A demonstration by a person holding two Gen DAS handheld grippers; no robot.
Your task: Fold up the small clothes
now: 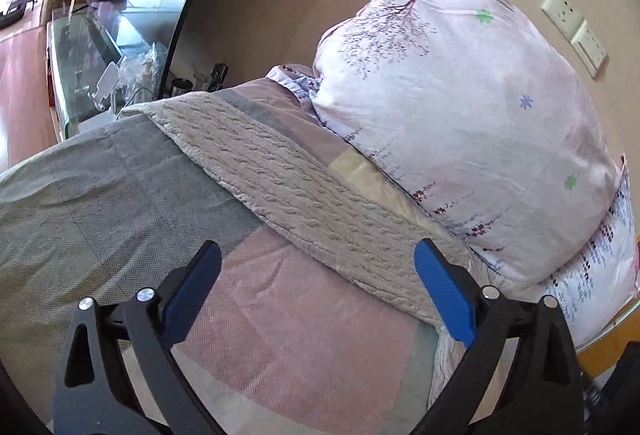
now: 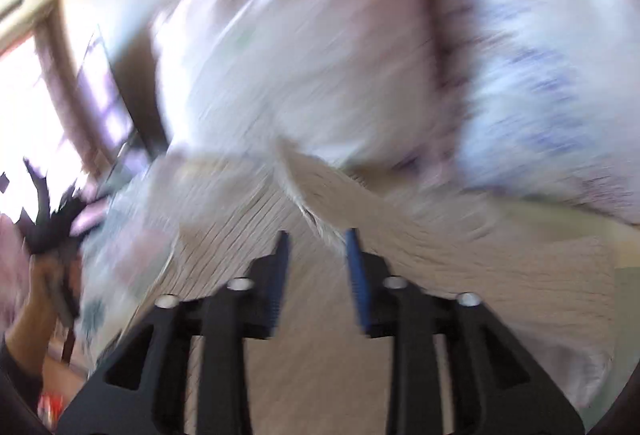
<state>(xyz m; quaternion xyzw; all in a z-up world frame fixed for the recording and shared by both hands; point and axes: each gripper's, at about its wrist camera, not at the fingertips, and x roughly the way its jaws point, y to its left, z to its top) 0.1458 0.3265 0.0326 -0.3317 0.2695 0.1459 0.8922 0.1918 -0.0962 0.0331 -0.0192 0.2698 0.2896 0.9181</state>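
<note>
A beige cable-knit garment [image 1: 288, 187] lies across the bed, running from the far left down to the right, just beyond my left gripper [image 1: 318, 259]. That gripper is wide open and empty over the bedspread. In the blurred right wrist view the same beige knit [image 2: 248, 219] lies under and ahead of my right gripper [image 2: 318, 247]. A raised fold of it [image 2: 320, 191] stands between the fingers. The fingers are partly apart; I cannot tell whether they pinch the knit.
The bedspread [image 1: 100, 203] is grey and pink. A large pink floral pillow [image 1: 460, 115] leans against the wall at the right, over a second pillow [image 1: 600, 267]. A cluttered bedside table [image 1: 100, 91] stands beyond the bed at the left. A person's arm [image 2: 28, 307] shows at the left edge.
</note>
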